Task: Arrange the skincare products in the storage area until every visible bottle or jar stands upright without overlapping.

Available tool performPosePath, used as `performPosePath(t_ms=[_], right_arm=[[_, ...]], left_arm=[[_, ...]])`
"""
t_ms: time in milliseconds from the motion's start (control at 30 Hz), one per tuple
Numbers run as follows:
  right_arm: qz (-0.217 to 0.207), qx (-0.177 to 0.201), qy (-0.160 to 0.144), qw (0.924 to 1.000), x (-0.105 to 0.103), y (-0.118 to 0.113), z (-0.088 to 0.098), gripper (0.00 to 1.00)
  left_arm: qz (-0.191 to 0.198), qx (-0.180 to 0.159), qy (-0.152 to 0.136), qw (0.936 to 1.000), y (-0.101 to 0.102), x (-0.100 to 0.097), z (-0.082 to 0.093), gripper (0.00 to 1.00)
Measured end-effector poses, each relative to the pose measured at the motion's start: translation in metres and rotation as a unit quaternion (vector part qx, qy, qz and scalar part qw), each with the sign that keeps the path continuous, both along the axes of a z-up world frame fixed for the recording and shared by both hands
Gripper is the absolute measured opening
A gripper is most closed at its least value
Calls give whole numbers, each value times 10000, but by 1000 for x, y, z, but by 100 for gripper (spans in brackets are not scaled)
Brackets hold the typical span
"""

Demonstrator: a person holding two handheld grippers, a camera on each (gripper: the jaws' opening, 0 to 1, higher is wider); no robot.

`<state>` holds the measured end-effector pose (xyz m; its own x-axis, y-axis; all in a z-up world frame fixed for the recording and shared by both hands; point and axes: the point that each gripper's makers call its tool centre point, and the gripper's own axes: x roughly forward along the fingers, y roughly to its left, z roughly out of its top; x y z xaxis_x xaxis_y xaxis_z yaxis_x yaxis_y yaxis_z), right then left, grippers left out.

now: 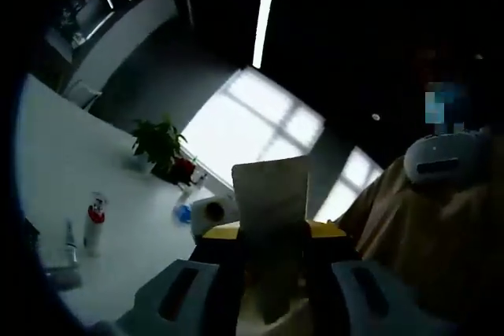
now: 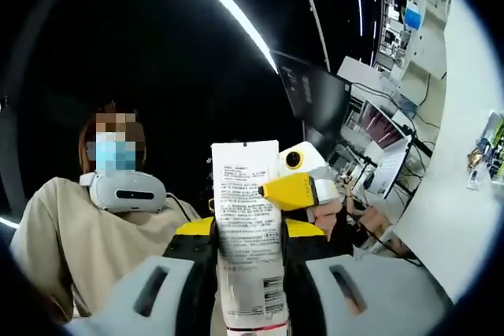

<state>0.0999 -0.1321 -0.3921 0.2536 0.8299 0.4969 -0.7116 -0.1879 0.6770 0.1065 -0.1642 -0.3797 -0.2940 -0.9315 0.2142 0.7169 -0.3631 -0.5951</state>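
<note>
Left gripper [image 1: 272,289]: the jaws are seen clamped on a pale tube [image 1: 270,194], which rises between them with its flat crimped end on top.
Right gripper [image 2: 250,289]: the jaws are closed on a white tube [image 2: 248,234] printed with small text, held upright between them, a red band at its lower end.
Other gripper: a yellow and white gripper [image 2: 293,186] is seen just right of the white tube, above the right jaw, held by a hand [image 2: 329,214].
Surface [image 1: 71,163]: a white top is seen left of the left jaws; a white bottle with a red label [image 1: 95,222] stands on it, well apart from the jaws.
Plant [image 1: 161,147]: a green potted plant is seen beyond the left jaws, on the surface.
Person [image 2: 110,210]: a beige sleeve and a white headset at the neck are seen left of the right jaws.
</note>
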Motion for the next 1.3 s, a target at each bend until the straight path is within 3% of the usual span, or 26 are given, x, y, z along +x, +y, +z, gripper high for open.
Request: performPosePath(t_ms=[133,200,233,267,300,367,433,533,600,633,833,1067,1167,1300], right_arm=[[-192,-267,-130,9994,7,1,3,32],[-272,-357,-287,9986,8,4,8,25],[-565,-637,-431,9954,17,6,3,25],[-693,-1040,-539,9907,20,7,-9,24],[-708,-1156,-633,9888,20,8,-9,23],[-849,-1408,-548,9849,26,9,-12,22],[-1073,-1737,-636,9769,29,8,-18,22],[-1342,-2130,-514,9664,35,4,-25,23],[-1575,-2439,-552,9553,38,1,-29,24],[-1736,-2643,-672,9463,39,-1,-30,24],[-1963,-3314,-1006,9173,34,-3,-38,27],[-1693,-3149,-1055,9279,28,-6,-40,26],[-1530,-2964,-953,9379,25,-5,-33,22],[-1491,-3088,-1201,9317,22,-2,-27,18]], left_arm=[[288,91,68,9995,-6,9,1,22],[417,27,130,9990,-6,16,2,8],[698,125,254,9972,-12,24,0,8],[767,125,19,9970,-12,26,-2,8],[846,148,-83,9963,-12,27,-3,7],[932,193,139,9954,-11,30,-3,7],[1034,266,91,9942,-10,32,-5,6],[1194,388,-38,9921,-9,33,-11,6],[1270,453,-110,9908,-9,33,-14,6],[1310,483,-160,9901,-10,34,-16,6],[1318,540,-320,9893,-14,28,-20,6],[1222,430,-432,9906,-17,23,-17,6],[1177,287,-352,9920,-16,22,-10,6],[1056,176,-375,9935,-14,20,-4,8]])
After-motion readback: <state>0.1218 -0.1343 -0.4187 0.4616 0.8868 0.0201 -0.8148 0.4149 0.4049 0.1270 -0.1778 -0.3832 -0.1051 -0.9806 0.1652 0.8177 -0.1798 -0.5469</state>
